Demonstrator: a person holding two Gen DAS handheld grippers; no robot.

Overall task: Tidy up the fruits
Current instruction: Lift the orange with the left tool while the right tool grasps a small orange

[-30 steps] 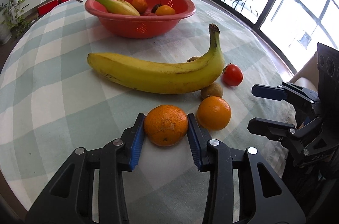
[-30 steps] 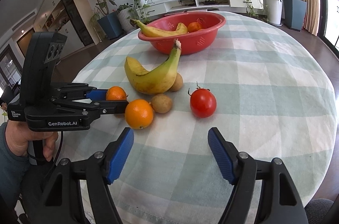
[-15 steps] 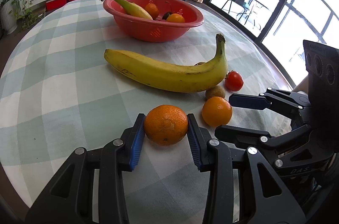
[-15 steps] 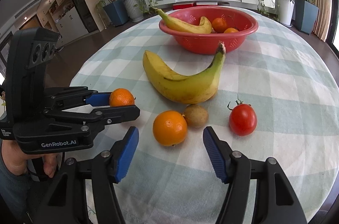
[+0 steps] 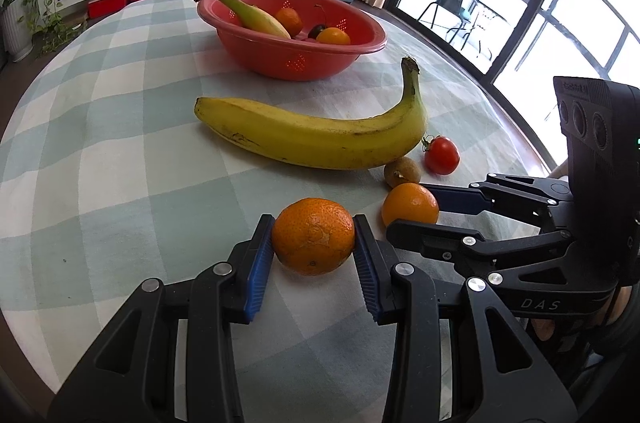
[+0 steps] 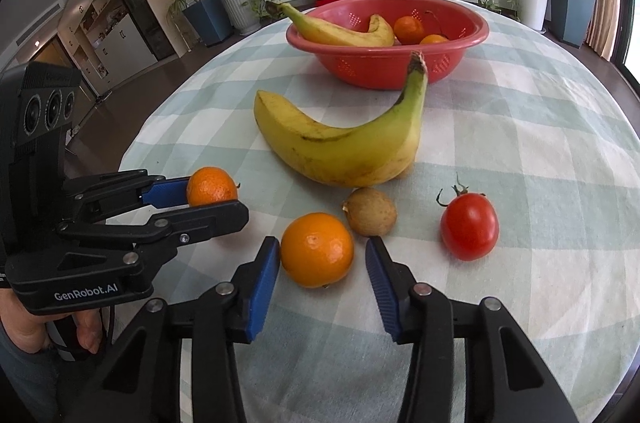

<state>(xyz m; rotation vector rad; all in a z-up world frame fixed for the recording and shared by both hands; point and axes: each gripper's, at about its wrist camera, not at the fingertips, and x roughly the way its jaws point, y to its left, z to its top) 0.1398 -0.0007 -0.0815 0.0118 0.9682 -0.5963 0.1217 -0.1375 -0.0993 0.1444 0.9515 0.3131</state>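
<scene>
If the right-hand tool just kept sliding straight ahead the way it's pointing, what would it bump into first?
Most likely the orange already sitting between the open right tool's fingers. Beyond it lie the small brown fruit and the big banana, though exact depth is hard to judge through the fisheye.

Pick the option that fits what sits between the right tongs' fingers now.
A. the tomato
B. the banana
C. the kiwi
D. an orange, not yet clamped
D: in the right wrist view the right tongs stand open around an orange, with a gap on the right pad's side; the kiwi and tomato lie beyond, and the left tongs hold the other orange.
</scene>
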